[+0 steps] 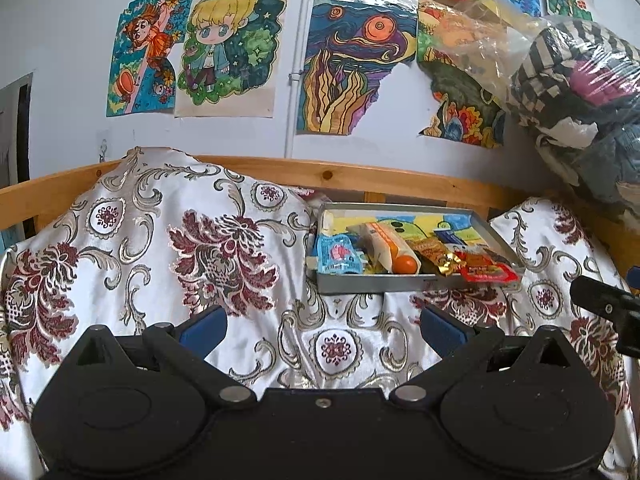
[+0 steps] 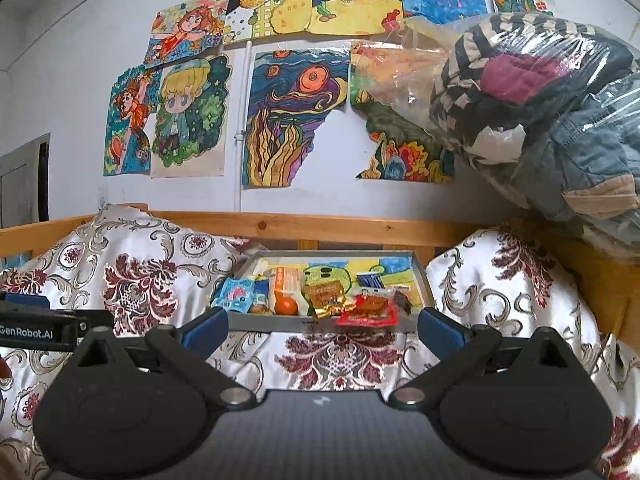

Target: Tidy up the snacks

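**Snack tray on the brocade cover, both tongs wide and empty**

The only writing that reads clearly is "GenRobot.AI", printed white on the black body of the left gripper where it shows at the left edge of the right wrist view. Print on the snack wrappers is too small to make out.

In its own camera the left gripper has its blue-padded fingers spread wide, holding nothing, above a glossy white bedcover woven with maroon flowers and silver scrolls. The right gripper is likewise fully spread and empty.

Ahead of both sits a shallow grey metal tray, rectangular, its floor lined with a crayon drawing. From its left end lie a crinkled light-blue packet, a cream wrapper with an orange ball pictured on it, a gold-foil packet, and a clear red-edged sachet overhanging the tray's front rim near its right corner.

Behind runs a knotty pine rail; children's drawings paper the wall. At right, a clear plastic bag of clothes.
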`<action>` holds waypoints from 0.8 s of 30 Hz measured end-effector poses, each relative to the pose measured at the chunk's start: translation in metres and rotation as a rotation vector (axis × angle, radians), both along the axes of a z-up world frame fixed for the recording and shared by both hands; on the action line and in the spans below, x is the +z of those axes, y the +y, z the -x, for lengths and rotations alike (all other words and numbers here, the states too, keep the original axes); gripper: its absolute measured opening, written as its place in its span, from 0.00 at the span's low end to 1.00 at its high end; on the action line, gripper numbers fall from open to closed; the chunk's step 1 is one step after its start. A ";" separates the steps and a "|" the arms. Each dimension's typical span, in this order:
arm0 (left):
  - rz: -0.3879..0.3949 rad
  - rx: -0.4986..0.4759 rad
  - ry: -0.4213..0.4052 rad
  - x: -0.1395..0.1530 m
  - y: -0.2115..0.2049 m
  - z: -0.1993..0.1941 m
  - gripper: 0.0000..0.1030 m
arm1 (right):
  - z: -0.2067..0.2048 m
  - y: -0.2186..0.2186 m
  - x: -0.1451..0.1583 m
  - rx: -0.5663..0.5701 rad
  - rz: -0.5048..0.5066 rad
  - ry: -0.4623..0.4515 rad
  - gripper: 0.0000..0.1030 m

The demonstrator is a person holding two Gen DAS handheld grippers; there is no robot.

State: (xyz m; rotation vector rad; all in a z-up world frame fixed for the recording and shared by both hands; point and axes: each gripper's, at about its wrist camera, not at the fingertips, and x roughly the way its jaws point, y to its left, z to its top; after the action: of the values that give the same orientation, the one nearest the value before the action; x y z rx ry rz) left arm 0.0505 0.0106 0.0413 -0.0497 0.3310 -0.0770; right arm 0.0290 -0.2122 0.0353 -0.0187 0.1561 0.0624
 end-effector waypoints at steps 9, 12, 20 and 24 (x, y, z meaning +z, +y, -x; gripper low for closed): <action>-0.006 -0.007 0.006 -0.010 0.004 0.014 0.99 | 0.012 0.002 -0.010 -0.003 -0.005 0.045 1.00; -0.012 -0.011 0.012 -0.014 0.004 0.019 0.99 | 0.015 0.004 -0.012 -0.006 -0.003 0.057 1.00; -0.021 -0.027 0.067 -0.030 0.004 0.028 0.99 | 0.024 0.004 -0.022 -0.006 -0.033 0.102 1.00; -0.028 -0.038 0.082 -0.034 0.002 0.029 0.99 | 0.025 0.009 -0.027 0.008 -0.012 0.122 1.00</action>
State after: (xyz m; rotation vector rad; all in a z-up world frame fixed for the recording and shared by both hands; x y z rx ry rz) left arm 0.0216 0.0124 0.0076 -0.0190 0.4145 -0.1080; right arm 0.0035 -0.2032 0.0084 -0.0033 0.2775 0.0720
